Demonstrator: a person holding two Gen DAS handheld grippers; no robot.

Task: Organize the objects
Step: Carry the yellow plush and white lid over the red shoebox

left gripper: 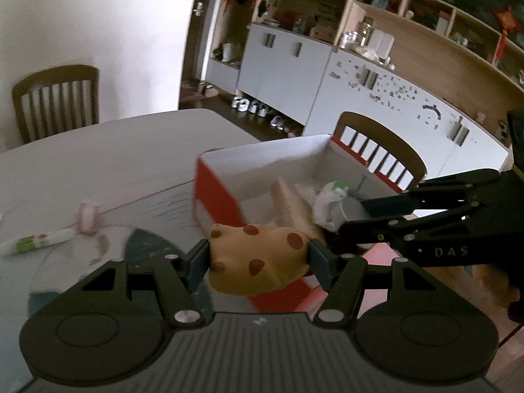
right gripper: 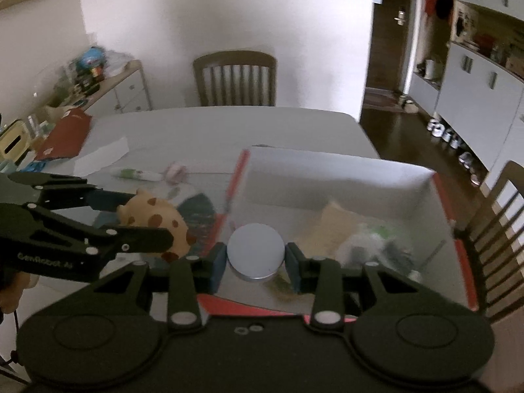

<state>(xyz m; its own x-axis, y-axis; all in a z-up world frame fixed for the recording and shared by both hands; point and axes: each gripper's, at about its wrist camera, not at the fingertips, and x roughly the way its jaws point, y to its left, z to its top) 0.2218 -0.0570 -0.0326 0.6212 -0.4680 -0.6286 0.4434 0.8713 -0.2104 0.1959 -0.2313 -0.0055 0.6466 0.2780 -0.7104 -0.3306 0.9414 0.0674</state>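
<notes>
Your left gripper [left gripper: 258, 260] has its jaws clamped on a tan plush toy with brown spots [left gripper: 258, 255], held just above the near left corner of the red-and-white box [left gripper: 216, 190]. Your right gripper [right gripper: 255, 258] has its jaws narrowed on a round grey tin [right gripper: 256, 250], held over the box's near edge. Inside the box [right gripper: 344, 177] lie a tan sponge-like piece [right gripper: 332, 226] and some crumpled white and green wrapping [right gripper: 366, 242]; blur hides the rest.

The box sits toward the right edge of the pale table [right gripper: 213, 127]. Left of it, on a patterned mat, rest a white and green tube [left gripper: 36, 242] and a small pink item [left gripper: 87, 216], just beside each other. A red folder [right gripper: 64, 137] and white paper [right gripper: 101, 159] lie near the table's far left corner.

Wooden chairs [right gripper: 234, 77] stand at the far edge and at the right edge. White cabinets with open wooden shelving [left gripper: 409, 49] run along the right wall, with shoes [left gripper: 249, 104] lined on the dark floor beneath them.
</notes>
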